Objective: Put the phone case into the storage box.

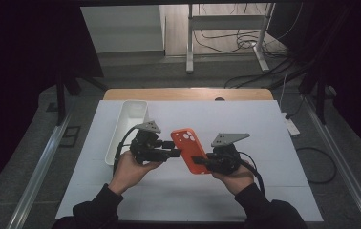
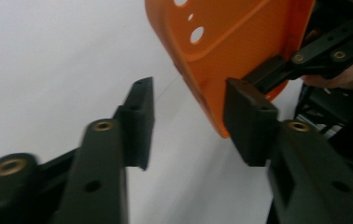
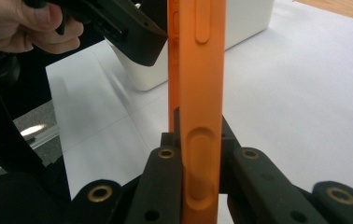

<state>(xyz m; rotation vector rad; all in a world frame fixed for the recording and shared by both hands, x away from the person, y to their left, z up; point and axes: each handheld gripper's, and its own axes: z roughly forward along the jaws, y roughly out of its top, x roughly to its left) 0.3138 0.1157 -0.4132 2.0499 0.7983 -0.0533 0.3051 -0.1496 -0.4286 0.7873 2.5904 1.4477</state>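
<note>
Over the white table point(image 1: 264, 143), an orange case point(image 1: 190, 148) hangs.

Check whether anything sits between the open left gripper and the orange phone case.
Nothing visible does. The left gripper is open, one jaw already against the edge of the orange phone case, with only bare white table behind the gap. The right gripper clamps the case's far end.

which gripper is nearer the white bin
Left. The left gripper hangs just beside the white bin; the right gripper, shut on the orange phone case, is farther off.
</note>
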